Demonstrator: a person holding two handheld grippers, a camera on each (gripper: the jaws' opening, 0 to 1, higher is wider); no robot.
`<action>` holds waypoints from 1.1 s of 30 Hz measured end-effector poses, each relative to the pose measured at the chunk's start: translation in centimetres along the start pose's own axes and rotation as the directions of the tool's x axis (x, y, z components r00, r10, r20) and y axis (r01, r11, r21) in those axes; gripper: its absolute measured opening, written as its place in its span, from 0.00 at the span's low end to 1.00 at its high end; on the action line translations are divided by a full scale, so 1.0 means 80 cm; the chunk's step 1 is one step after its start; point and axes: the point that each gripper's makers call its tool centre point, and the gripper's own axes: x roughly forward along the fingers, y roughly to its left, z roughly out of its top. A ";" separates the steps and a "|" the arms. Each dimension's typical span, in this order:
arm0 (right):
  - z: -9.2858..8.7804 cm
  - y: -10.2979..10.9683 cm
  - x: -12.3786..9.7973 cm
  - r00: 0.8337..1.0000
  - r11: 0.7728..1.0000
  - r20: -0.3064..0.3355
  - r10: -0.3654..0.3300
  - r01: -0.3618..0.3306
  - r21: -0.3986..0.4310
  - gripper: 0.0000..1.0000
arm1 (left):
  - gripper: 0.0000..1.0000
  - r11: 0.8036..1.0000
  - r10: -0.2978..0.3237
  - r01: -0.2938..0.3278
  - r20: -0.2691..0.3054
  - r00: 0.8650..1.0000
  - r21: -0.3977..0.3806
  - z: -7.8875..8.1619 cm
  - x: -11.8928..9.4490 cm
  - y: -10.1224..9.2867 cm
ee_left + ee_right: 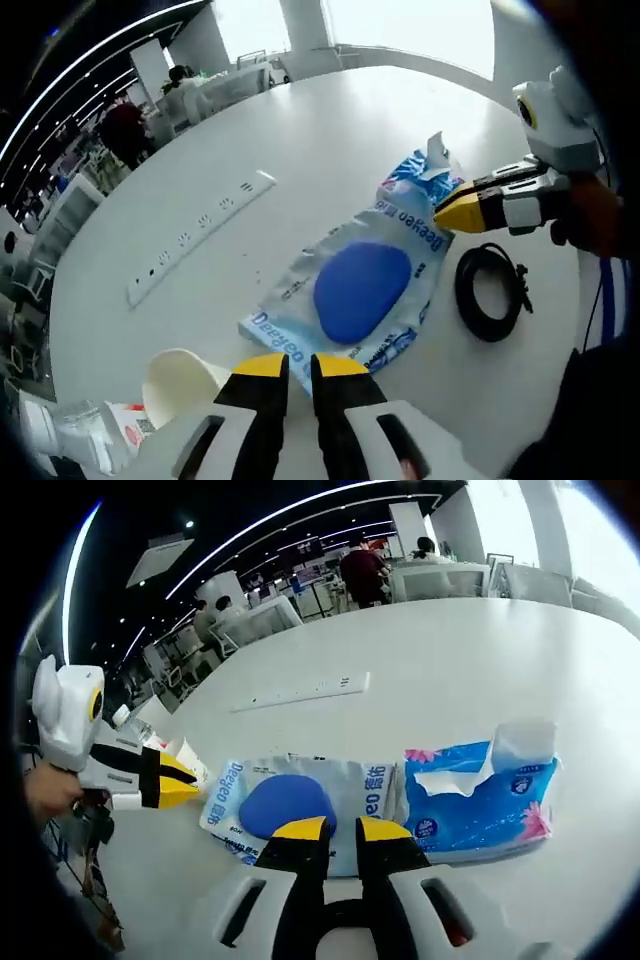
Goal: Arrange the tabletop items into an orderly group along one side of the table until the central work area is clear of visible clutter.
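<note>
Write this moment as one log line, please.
left gripper: open, at mouse pad package end | right gripper: open, at its side | tissue pack: beside

Blue wipes packet (pixel 362 290) on white table (pixel 330 120), black cable coil (pixel 490 292), power strip (pixel 200 236), paper cup (pixel 180 382)

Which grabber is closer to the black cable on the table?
The right gripper. Its tips sit just above the coiled black cable, at the end of the blue pack. The left gripper is farther off, at the pack's other end.
</note>
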 end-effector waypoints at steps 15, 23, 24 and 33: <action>0.005 0.024 -0.047 0.999 0.994 0.024 0.040 -0.037 -0.103 0.33 | 0.20 0.973 -0.063 0.102 0.185 0.981 -0.207 -0.006 -0.058 -0.025; -0.001 0.028 -0.076 0.998 0.985 0.040 0.045 -0.037 -0.171 0.51 | 0.31 0.961 -0.044 0.101 0.221 0.974 -0.256 -0.041 -0.097 -0.028; -0.001 0.027 -0.078 0.998 0.983 0.043 0.043 -0.034 -0.182 0.54 | 0.31 0.963 -0.040 0.094 0.210 0.977 -0.254 -0.047 -0.099 -0.027; -0.009 0.020 -0.106 0.998 0.980 0.055 0.044 -0.032 -0.196 0.68 | 0.42 0.952 -0.031 0.113 0.279 0.960 -0.285 -0.081 -0.133 -0.021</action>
